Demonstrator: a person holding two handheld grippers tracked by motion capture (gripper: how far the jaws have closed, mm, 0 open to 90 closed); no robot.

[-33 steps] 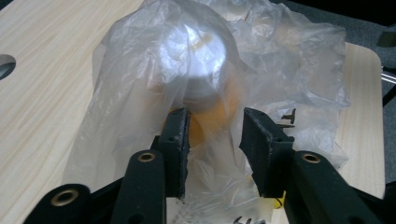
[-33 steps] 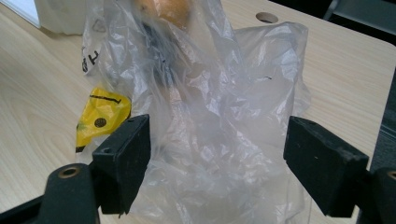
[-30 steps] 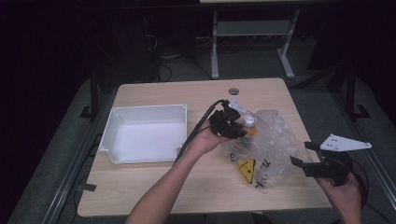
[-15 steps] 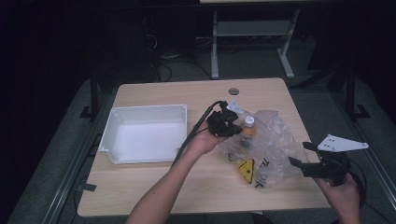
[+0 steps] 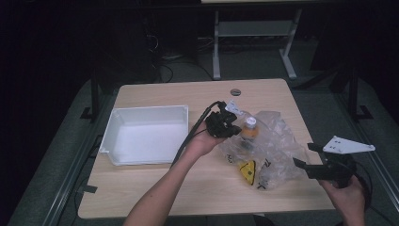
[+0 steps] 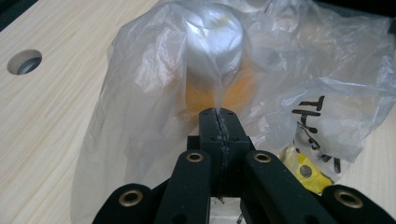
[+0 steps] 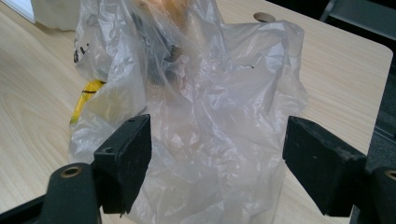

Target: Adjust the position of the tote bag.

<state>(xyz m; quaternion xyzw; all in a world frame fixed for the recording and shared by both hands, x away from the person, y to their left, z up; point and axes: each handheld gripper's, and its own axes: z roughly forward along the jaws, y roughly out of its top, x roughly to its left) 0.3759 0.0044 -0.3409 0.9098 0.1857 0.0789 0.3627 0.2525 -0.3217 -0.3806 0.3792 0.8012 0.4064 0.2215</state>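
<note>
L gripper (image 6: 218,122) pinched tight on plastic bag (image 6: 154,79) film, bottle (image 6: 215,42) inside, just ahead.

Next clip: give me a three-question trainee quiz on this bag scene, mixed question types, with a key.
1. True or false: the left gripper is shut on the plastic bag.
2. Are the right gripper jaws A) pinching the bag, B) open, or C) holding the tray?
3. What colour is the bottle inside the bag?

Key: 1 true, a fold of film is pinched between its pads. 2 B, open in front of the bag. 3 Orange, with a white cap; the white tray sits beside it.
</note>
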